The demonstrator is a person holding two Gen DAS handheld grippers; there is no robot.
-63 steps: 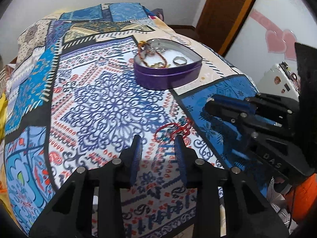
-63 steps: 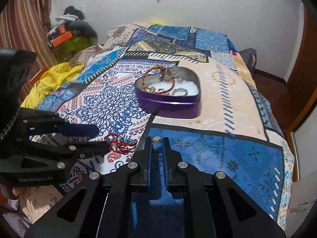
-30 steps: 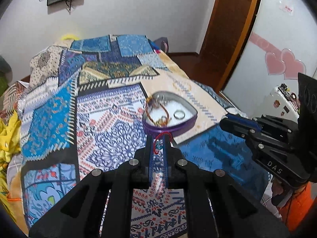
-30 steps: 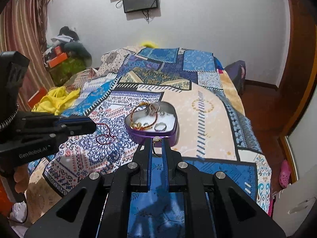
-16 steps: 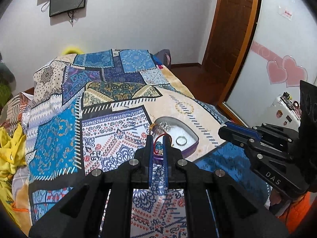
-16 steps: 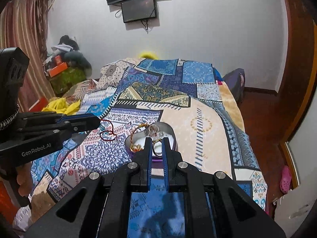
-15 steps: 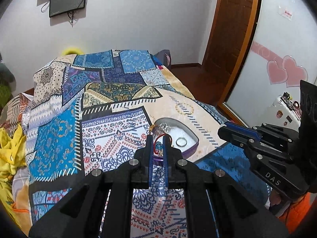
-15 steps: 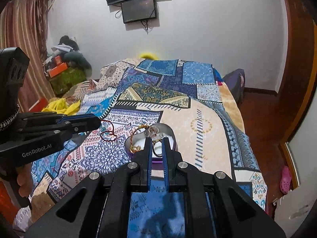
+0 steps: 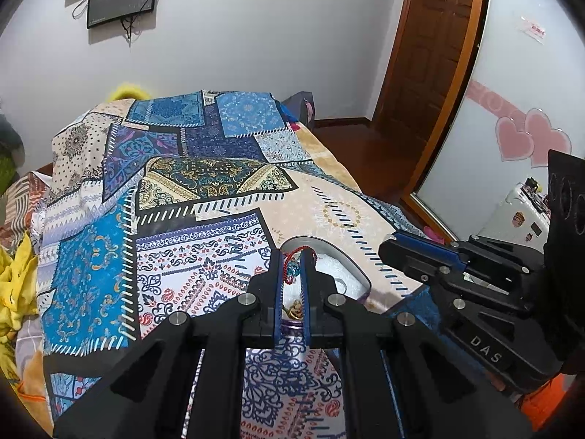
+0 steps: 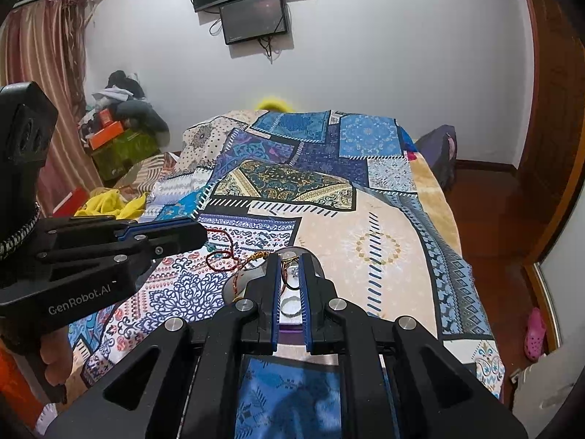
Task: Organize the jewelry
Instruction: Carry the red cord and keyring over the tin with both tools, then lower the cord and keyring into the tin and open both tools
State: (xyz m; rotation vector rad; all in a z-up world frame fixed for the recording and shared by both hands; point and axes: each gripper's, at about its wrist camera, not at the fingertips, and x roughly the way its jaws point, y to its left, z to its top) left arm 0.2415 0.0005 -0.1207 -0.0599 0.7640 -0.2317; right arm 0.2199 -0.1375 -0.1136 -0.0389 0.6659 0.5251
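My left gripper (image 9: pixel 292 267) is shut on a red thread bracelet (image 9: pixel 298 256) with a blue bead and holds it in the air over the purple heart-shaped tin (image 9: pixel 351 274) on the bed. The bracelet hangs from the left fingertips in the right wrist view (image 10: pixel 219 256). My right gripper (image 10: pixel 291 274) is shut on a thin ring (image 10: pixel 289 281) and hovers over the same tin (image 10: pixel 252 278). A silver ring (image 10: pixel 290 307) and a gold chain (image 9: pixel 294 307) lie inside the tin.
The bed wears a patchwork quilt (image 9: pixel 204 183). Yellow cloth (image 10: pixel 109 201) and a pile of boxes and clothes (image 10: pixel 117 128) lie to the left. A wooden door (image 9: pixel 435 55) and a mirrored wardrobe (image 9: pixel 512 146) stand to the right.
Both grippers rose from the quilt and moved forward over the tin. The left one closed on the red bracelet and lifted it; the right one kept its ring.
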